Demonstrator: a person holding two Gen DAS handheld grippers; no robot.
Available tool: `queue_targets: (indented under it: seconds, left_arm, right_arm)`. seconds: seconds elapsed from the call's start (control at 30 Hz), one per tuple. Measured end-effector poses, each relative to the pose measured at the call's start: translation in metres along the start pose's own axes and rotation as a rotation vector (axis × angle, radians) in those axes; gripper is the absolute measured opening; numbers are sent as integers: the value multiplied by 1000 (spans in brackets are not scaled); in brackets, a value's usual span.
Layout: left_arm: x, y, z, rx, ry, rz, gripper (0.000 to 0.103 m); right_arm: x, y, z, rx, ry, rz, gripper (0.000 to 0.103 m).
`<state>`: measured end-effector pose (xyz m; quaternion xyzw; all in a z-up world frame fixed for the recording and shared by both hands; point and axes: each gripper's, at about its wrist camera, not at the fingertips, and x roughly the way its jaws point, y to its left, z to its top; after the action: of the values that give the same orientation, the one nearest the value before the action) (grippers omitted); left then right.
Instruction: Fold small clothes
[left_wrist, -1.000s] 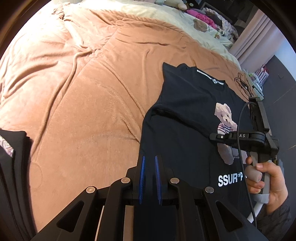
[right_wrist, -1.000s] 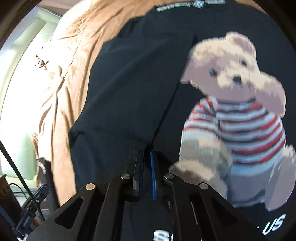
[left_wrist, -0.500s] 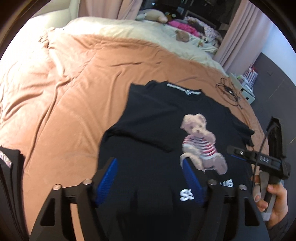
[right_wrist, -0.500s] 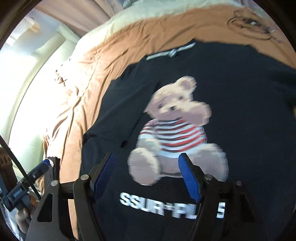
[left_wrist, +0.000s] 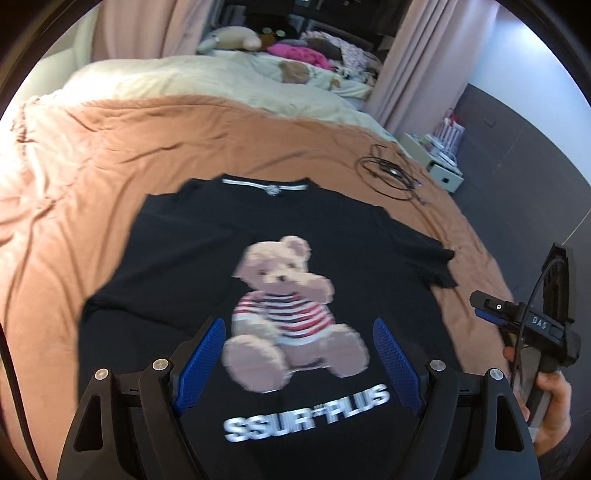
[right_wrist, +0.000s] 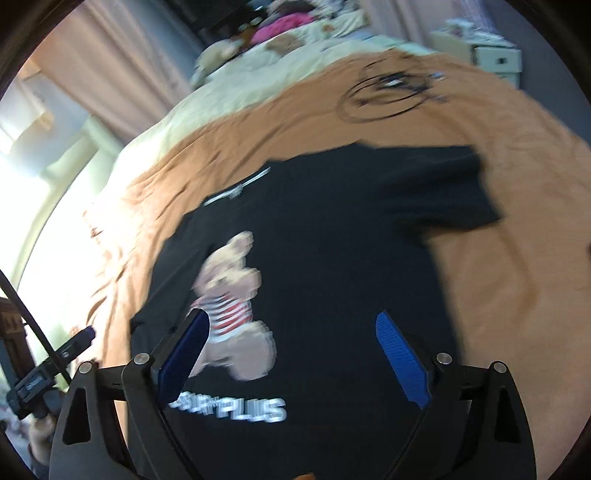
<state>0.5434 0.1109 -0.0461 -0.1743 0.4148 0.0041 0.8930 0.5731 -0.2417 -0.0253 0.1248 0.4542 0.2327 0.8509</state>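
Now released: black T-shirt (left_wrist: 207, 258), left sleeve folded inward.

The brown blanket (left_wrist: 74, 192) lies bare and open left of the black T-shirt (left_wrist: 207, 266). Past the shirt's right shoulder, a coiled black cable (left_wrist: 391, 175) rests on the blanket, well apart from the shirt. The right gripper (left_wrist: 480, 308) hangs beside the right sleeve, off the bed's edge.

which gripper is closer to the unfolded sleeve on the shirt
Right. The right gripper hangs beside the shirt's right edge, just below the spread sleeve. The left gripper is above the bear print, farther toward the shirt's middle. Both are open.
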Motion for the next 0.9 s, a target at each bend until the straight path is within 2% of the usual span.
queue_targets:
  seconds: [0.13, 0.43, 0.5, 0.53, 0.6, 0.63, 0.67, 0.9]
  left_arm:
    - [22, -31, 10, 32, 32, -27, 84]
    - [72, -83, 29, 95, 66, -67, 83]
    - [84, -91, 34, 103, 73, -77, 79]
    - [90, -94, 37, 106, 78, -79, 75]
    - [107, -101, 42, 108, 96, -85, 72]
    - [113, -104, 44, 108, 101, -86, 70]
    - [123, -108, 47, 110, 105, -87, 66]
    - [181, -124, 60, 130, 157, -92, 47]
  right_arm:
    - [-26, -35, 6, 48, -38, -25, 91]
    - [-37, -88, 24, 98, -75, -72, 91]
    - [-36, -102, 32, 130, -81, -62, 91]
    - [-35, -107, 34, 138, -82, -59, 88]
    - [-26, -118, 41, 155, -73, -39, 74]
    - [-21, -122, 45, 160, -58, -31, 63]
    - [-13, -128, 50, 169, -40, -26, 60]
    - [29, -158, 86, 211, -24, -16, 60]
